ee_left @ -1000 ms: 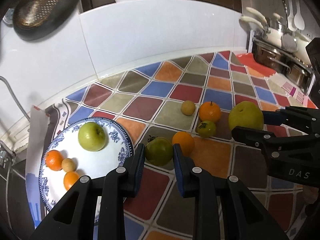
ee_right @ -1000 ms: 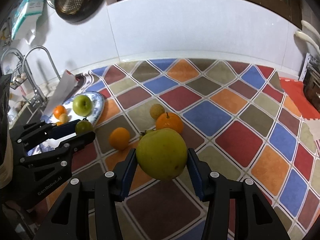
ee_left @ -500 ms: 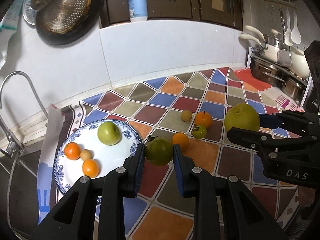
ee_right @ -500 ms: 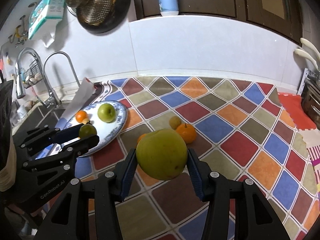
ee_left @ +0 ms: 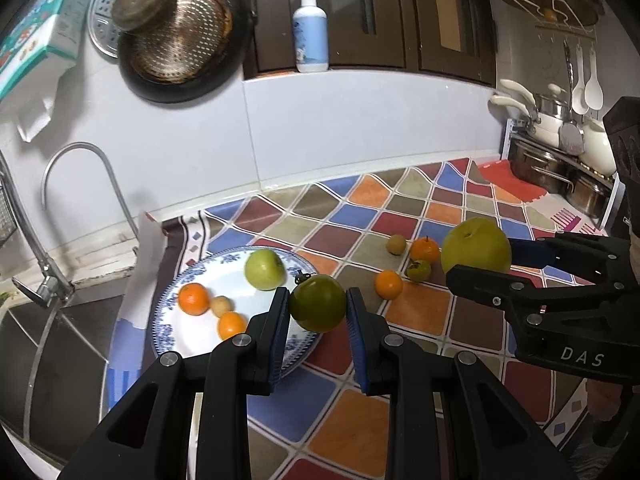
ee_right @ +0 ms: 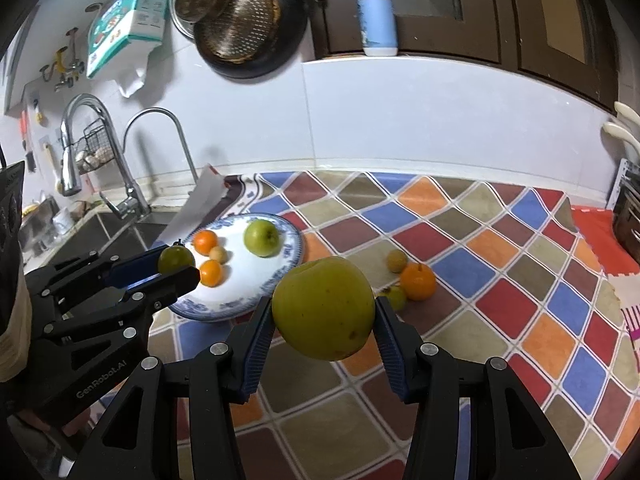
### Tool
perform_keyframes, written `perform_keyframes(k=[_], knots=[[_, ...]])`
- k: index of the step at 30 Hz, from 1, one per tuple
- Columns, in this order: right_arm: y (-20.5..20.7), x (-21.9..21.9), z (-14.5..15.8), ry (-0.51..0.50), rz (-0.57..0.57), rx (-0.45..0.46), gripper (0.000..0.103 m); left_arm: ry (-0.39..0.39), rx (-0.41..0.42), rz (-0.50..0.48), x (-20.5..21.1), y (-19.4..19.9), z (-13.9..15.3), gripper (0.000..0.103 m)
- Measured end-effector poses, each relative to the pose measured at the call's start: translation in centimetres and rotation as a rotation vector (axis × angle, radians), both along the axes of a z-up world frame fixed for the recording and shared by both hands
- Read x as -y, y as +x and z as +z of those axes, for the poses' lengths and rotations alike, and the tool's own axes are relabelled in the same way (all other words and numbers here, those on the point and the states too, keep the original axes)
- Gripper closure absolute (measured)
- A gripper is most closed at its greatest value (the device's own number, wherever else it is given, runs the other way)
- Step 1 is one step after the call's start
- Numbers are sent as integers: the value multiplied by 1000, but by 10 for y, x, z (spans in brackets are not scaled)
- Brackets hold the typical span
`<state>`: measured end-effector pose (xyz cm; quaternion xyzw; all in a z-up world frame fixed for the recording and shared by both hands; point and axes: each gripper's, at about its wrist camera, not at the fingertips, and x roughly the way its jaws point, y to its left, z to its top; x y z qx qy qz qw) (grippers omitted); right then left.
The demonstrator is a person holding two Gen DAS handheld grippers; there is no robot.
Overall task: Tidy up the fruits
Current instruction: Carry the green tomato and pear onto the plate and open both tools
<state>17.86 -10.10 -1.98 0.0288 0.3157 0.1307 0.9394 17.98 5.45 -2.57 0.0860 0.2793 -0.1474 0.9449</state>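
My left gripper (ee_left: 318,306) is shut on a dark green round fruit (ee_left: 317,303), held in the air over the right edge of the blue-rimmed plate (ee_left: 188,344); it also shows in the right wrist view (ee_right: 175,260). My right gripper (ee_right: 323,316) is shut on a large yellow-green pear (ee_right: 323,314), held above the counter right of the plate (ee_right: 240,304). The plate holds a green apple (ee_left: 264,269), two oranges and a small tan fruit. On the cloth lie an orange (ee_left: 389,284), a small green fruit (ee_left: 419,271), a stemmed orange (ee_left: 425,249) and a tan fruit (ee_left: 396,244).
A sink with taps (ee_right: 132,200) lies left of the plate. A pot rack (ee_left: 560,176) stands at the far right. Pans (ee_left: 176,40) hang on the wall and a pump bottle (ee_left: 310,36) stands on the ledge. The checked cloth (ee_right: 500,280) covers the counter.
Both grippers have risen well above the counter with their fruits. The left gripper took the dark green fruit off the cloth and moved it left toward the plate.
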Motion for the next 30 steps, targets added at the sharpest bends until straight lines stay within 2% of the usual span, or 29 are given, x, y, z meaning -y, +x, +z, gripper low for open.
perform_keyframes(k=[15, 30], knots=[[5, -53, 14, 1, 53, 44, 53, 2, 26, 60, -53, -3, 3, 75], [37, -100, 9, -16, 103, 28, 53, 15, -13, 110, -91, 26, -14, 75]])
